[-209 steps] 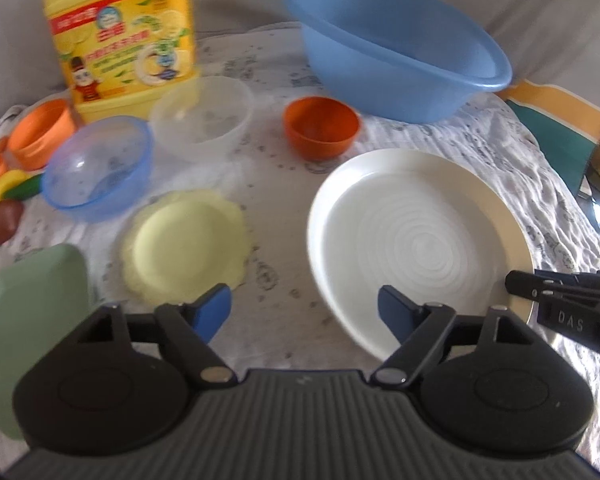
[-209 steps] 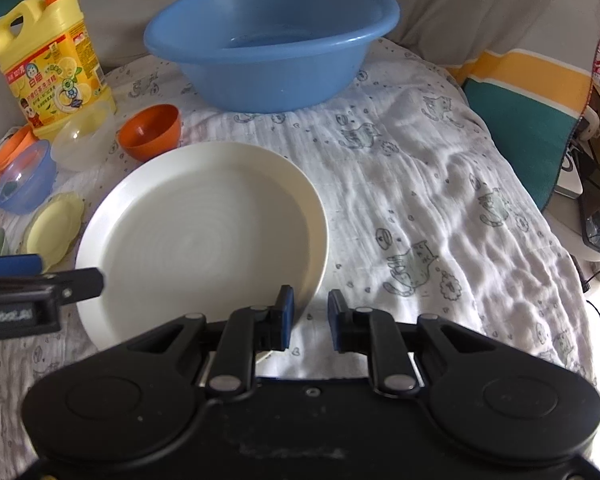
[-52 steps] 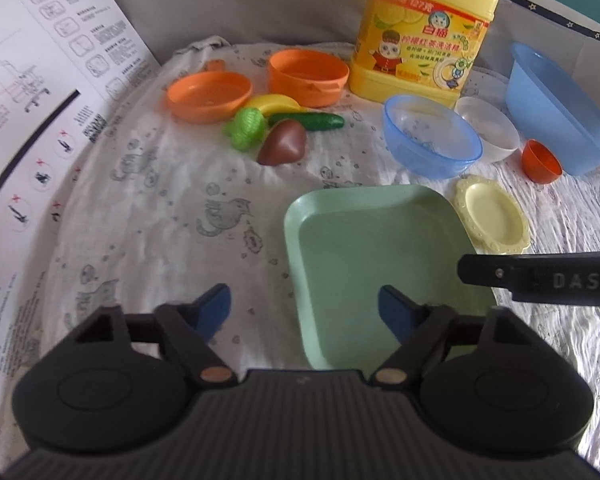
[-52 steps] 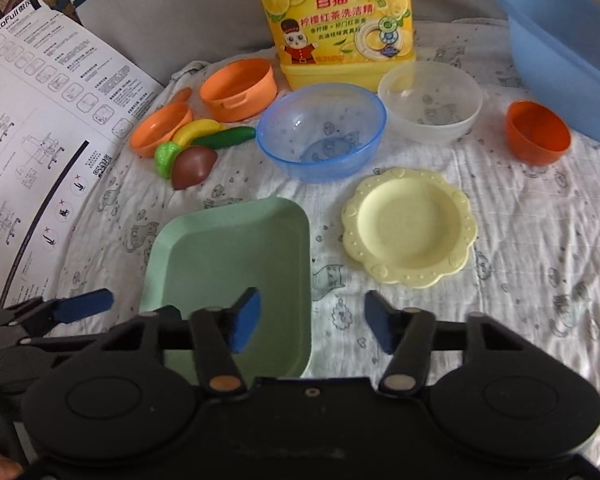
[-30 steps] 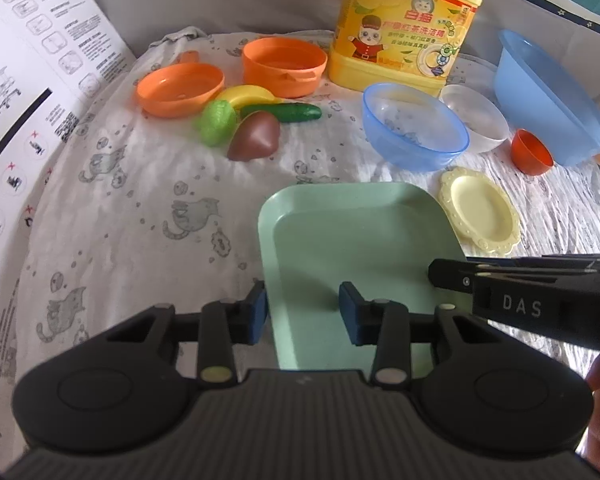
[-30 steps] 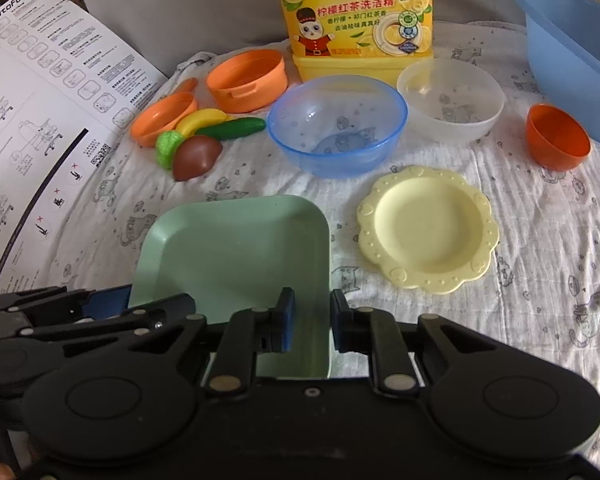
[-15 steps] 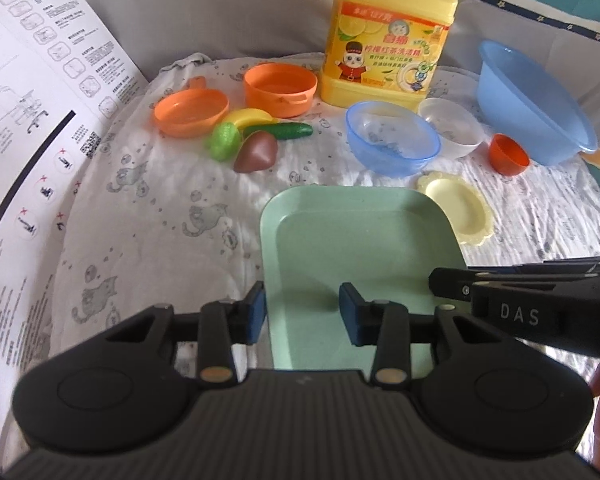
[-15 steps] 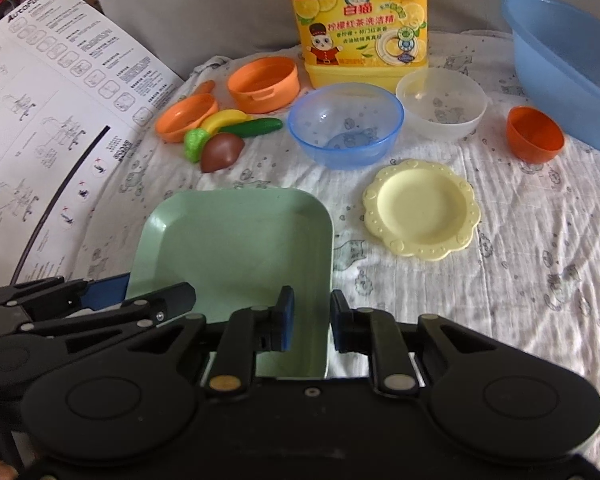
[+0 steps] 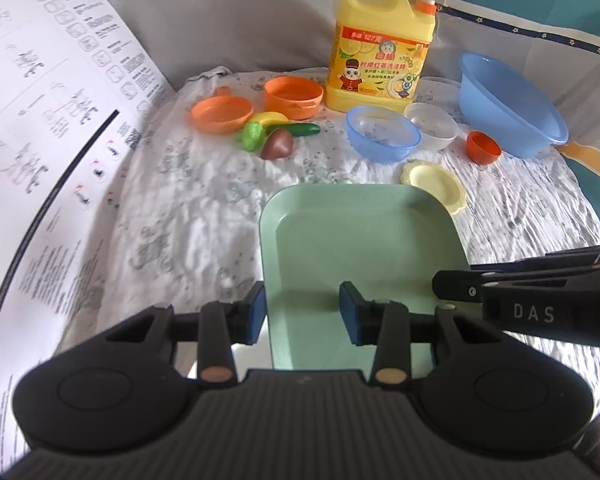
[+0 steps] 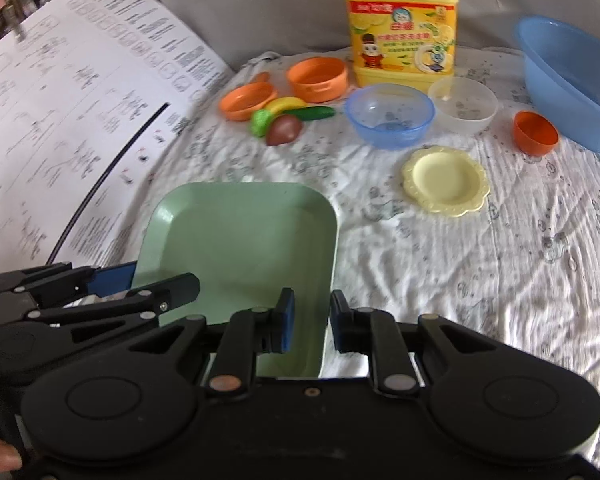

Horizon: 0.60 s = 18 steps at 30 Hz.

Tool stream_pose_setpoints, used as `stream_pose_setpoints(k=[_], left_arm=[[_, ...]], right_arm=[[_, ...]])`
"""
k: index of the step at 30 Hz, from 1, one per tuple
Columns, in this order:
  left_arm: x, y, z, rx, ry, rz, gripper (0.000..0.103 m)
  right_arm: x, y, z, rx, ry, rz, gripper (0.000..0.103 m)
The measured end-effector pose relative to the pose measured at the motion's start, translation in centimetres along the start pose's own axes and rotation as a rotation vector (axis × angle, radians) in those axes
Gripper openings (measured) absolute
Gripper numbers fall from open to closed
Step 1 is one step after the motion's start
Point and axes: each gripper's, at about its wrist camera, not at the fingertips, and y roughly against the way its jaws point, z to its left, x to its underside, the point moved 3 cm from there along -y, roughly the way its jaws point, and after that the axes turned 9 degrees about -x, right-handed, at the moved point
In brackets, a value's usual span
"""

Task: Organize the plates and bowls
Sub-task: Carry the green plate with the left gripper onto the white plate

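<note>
While the green square plate [image 9: 360,248] is hanging lifted above the printed cloth [image 9: 188,216], both tongs are clamping it; the left gripper [image 9: 300,312] is pinching its left rim, the right gripper [image 10: 310,320] its right rim; it is looking stiff, light and smooth, so likely slippery; gripping the raised rims is seeming wisest; beyond, the yellow scalloped plate [image 10: 446,182], blue bowl [image 10: 390,114] and clear bowl [image 10: 462,104] are waiting.

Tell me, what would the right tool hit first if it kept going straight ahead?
The right tool is clamped on the green tray's right edge. Beyond the tray, probably bare cloth, then perhaps the blue bowl; depth is unclear.
</note>
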Motion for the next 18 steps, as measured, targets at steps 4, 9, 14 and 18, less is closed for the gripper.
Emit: stream_pose_setpoints(k=[4, 9, 14, 18], left_arm=[[1.6, 1.7, 1.2, 0.005, 0.017, -0.003, 0.038], [3.6, 3.0, 2.6, 0.006, 0.022, 0.002, 0.038], [5.5, 2.9, 3.8, 0.01, 0.036, 0.038, 0.038], [6.7, 2.4, 4.4, 0.014, 0.045, 0.066, 0.038]], right_arm=[[1.2, 1.0, 1.7, -0.013, 0.033, 0.005, 0.019], [2.3, 1.2, 3.3, -0.021, 0.065, 0.032, 0.019], [3.3, 0.6, 4.3, -0.027, 0.078, 0.07, 0.019], [4.2, 0.1, 5.0, -0.03, 0.092, 0.097, 0.019]])
